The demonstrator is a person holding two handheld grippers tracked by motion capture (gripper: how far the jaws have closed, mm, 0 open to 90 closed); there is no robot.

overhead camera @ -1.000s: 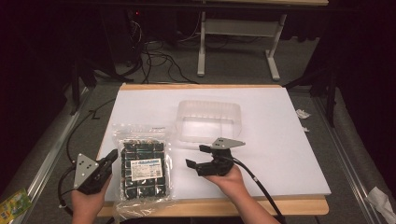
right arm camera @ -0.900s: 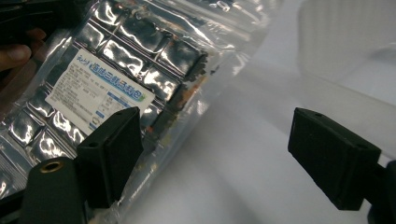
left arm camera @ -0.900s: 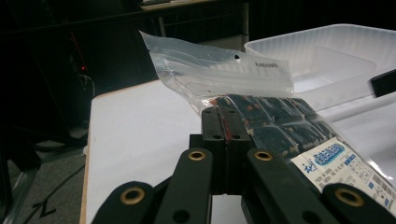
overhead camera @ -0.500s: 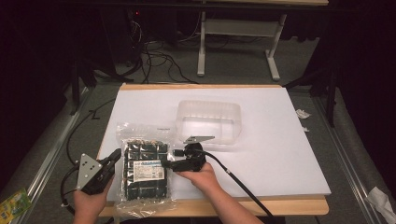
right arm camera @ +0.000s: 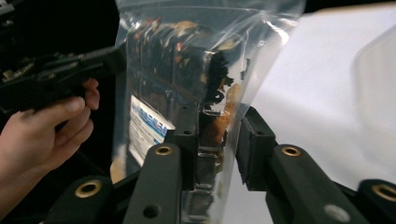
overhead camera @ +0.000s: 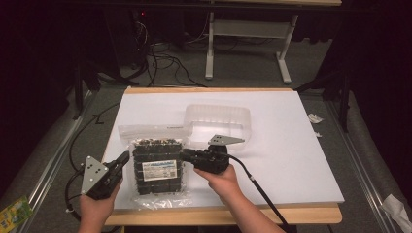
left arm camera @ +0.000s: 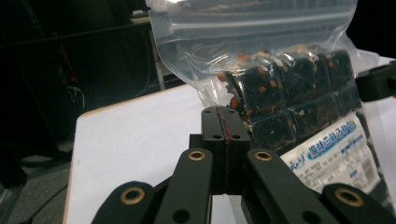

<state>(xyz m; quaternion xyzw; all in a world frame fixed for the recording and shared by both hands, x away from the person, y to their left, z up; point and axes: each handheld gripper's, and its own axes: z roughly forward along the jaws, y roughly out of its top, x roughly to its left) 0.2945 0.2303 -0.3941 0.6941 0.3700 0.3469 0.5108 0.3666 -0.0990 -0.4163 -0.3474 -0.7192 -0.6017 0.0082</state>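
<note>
Bag [overhead camera: 158, 167] of dark snack blocks, a clear zip pouch with a white and blue label, lies on the white table [overhead camera: 291, 160] near the front edge, between the two tools. In the right gripper view the jaws have just been closing and now pinch the bag's right edge film, with a bit of its orange and dark contents caught between the pads. The right gripper [overhead camera: 187, 155] reaches in from that side. The left gripper [overhead camera: 127, 156] has its jaws fully together at the bag's left edge; in the left gripper view they look pressed on each other, and whether any film is caught there cannot be made out. An empty clear tub [overhead camera: 217, 122] sits just behind. My reading is that the step in hand is securing the bag for lifting or opening; next, the right needs a firm hold before pulling. The zip strip is hard to trace.
</note>
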